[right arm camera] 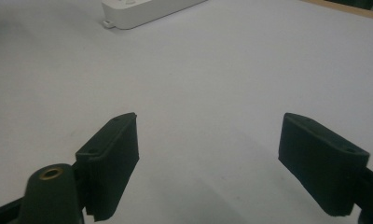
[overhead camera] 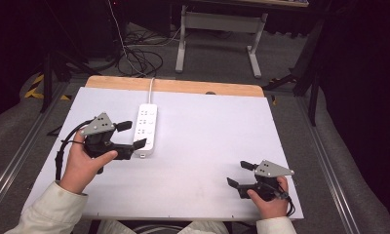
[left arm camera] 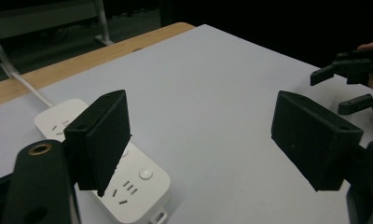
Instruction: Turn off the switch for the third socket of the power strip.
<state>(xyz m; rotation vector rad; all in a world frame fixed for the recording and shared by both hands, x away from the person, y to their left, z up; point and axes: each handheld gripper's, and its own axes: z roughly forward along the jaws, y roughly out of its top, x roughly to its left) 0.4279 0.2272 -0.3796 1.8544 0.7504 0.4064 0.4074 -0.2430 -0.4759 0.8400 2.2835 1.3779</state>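
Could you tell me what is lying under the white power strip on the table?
The power strip lies flat on the white table, cord running off the far edge. Whatever sits beneath it is covered. The left tool hovers beside it, open.

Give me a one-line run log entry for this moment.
left gripper: open, beside power strip, holding nothing | right gripper: open, empty, near table's front edge | power strip: flat on table, cable leading off far edge

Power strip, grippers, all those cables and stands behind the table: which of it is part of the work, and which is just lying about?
Part of the work:
- white power strip
- left gripper, jaws open beside the strip
- right gripper, open, apart

Just lying about:
- cables on the floor
- white desk frame
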